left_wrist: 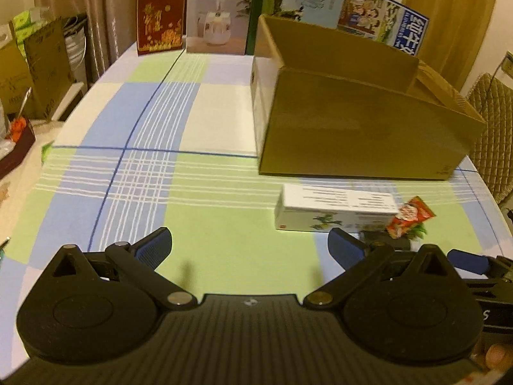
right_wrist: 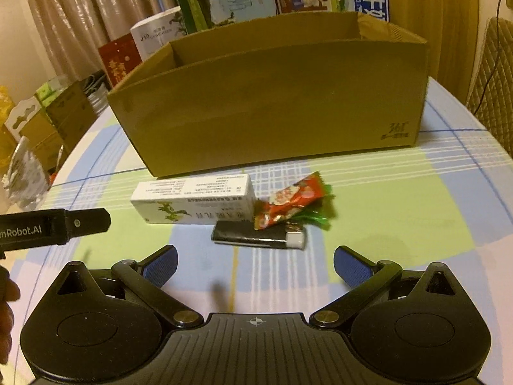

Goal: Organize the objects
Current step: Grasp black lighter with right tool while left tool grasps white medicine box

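Observation:
An open brown cardboard box [right_wrist: 275, 102] [left_wrist: 359, 122] stands on the checked tablecloth. In front of it lie a white carton [right_wrist: 192, 203] [left_wrist: 336, 210], a red snack packet [right_wrist: 293, 200] [left_wrist: 408, 216] and a black lighter [right_wrist: 259, 237] [left_wrist: 388, 242] with a white end. My right gripper [right_wrist: 255, 266] is open just short of the lighter, nothing between its blue pads. My left gripper [left_wrist: 248, 248] is open and empty over bare cloth, left of the carton. The left gripper's finger [right_wrist: 80, 223] shows in the right wrist view; a right gripper finger [left_wrist: 468, 261] shows in the left wrist view.
Upright cartons and a white appliance box [left_wrist: 218, 16] line the table's far edge behind the cardboard box. Brown boxes [left_wrist: 35, 73] are stacked off the table's left side. A padded chair [left_wrist: 493, 128] stands at the right. Open tablecloth [left_wrist: 144, 147] lies at the left.

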Motion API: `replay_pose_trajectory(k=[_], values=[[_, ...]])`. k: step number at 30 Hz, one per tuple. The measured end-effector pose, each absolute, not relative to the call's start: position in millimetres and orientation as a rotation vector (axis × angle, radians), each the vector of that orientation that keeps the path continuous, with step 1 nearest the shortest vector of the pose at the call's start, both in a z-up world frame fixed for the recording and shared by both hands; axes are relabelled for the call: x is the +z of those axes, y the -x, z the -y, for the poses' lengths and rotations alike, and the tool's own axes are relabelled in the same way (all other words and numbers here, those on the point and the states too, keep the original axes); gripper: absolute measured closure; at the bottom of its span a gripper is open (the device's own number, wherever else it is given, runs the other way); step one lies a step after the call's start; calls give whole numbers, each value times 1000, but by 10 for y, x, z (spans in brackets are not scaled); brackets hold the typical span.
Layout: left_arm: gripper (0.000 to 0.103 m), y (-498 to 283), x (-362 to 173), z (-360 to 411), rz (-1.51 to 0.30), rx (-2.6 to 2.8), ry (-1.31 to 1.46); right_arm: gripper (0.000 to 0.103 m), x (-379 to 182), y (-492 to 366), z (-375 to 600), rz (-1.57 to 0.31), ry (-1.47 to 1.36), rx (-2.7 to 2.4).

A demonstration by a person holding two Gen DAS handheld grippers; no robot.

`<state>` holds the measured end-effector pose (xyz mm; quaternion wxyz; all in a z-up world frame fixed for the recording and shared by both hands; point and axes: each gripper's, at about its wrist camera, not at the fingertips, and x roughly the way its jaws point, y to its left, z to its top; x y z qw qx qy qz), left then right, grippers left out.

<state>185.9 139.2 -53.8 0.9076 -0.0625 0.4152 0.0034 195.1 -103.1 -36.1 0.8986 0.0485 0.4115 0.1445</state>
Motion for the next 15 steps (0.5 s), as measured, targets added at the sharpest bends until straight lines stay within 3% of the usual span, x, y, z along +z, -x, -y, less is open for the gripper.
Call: replay_pose_trajectory(k=[15], values=[[1,-2097,-832,-1524,-883,10,78,3,-646,-2151,772,-803,-46,189]])
